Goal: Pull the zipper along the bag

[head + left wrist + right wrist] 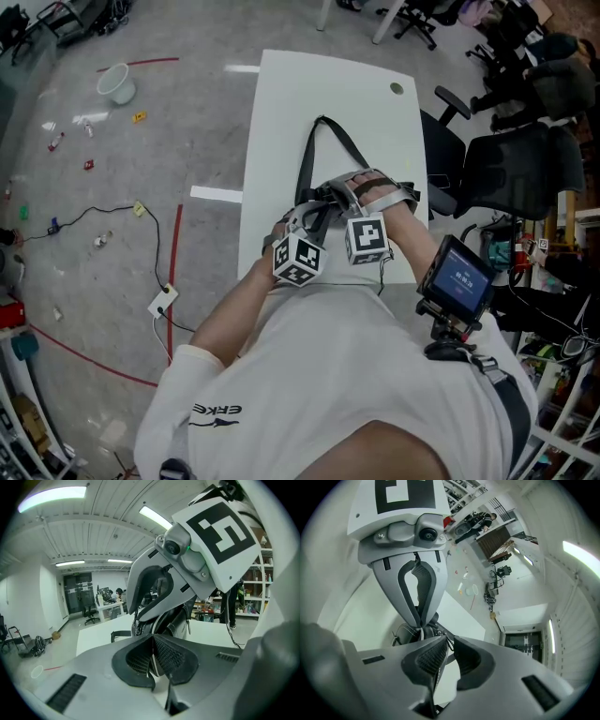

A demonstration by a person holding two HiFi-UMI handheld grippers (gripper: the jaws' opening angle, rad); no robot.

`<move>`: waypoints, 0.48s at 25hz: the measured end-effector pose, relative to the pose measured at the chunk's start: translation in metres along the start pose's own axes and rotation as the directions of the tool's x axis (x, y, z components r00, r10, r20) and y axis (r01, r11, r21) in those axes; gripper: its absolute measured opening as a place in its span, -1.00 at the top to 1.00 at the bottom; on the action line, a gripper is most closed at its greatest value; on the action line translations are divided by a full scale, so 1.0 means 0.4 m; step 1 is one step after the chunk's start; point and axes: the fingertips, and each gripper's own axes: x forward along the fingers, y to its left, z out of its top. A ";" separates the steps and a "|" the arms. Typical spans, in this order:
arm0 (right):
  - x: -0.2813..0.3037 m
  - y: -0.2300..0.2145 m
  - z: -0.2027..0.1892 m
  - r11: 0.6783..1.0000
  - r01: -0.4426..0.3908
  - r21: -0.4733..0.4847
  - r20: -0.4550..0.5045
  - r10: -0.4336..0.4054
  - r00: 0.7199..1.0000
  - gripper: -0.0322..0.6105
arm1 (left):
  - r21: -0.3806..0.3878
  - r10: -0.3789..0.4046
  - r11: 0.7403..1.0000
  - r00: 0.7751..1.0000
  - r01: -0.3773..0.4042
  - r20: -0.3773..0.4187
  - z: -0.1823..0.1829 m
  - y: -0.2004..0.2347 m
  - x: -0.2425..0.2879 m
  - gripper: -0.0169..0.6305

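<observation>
Head view: the black bag [323, 199] lies on the white table [281, 112], close to you, with its strap [319, 141] running away from you. Your left gripper [309, 217] and right gripper [345, 202] sit side by side on the bag.

Left gripper view: your left gripper [153, 656] has its jaws pressed together, with a thin pale edge squeezed between the pads. I think it is the bag's edge. The bag [176, 620] shows dark just past them, under the right gripper [139, 625].

Right gripper view: your right gripper [449, 656] has its jaws nearly together. A small dark bit between them looks like the zipper pull [450, 643]. The left gripper [421, 629] pinches the bag [410, 632] just beside it.

To do this well, hold the left side firm so the bag does not slide. Pull the right one slowly, straight along the zipper line. Keep the cloth flat and tight. If the pull slips out, stop and pinch it again.
</observation>
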 end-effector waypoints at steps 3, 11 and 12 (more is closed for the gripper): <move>-0.018 -0.024 -0.015 0.997 0.072 0.041 0.001 -0.072 0.997 0.72 | 0.001 0.001 1.000 1.000 -0.001 0.000 -0.002 -0.007 -0.007 0.94; -0.076 -0.027 -0.033 0.975 0.165 0.146 -0.017 -0.165 0.986 0.70 | -0.029 0.008 1.000 1.000 -0.007 0.027 0.008 -0.013 -0.039 0.94; -0.090 -0.026 -0.033 0.968 0.186 0.170 -0.016 -0.186 0.982 0.70 | -0.041 0.015 0.999 0.999 -0.013 0.035 0.013 -0.013 -0.046 0.94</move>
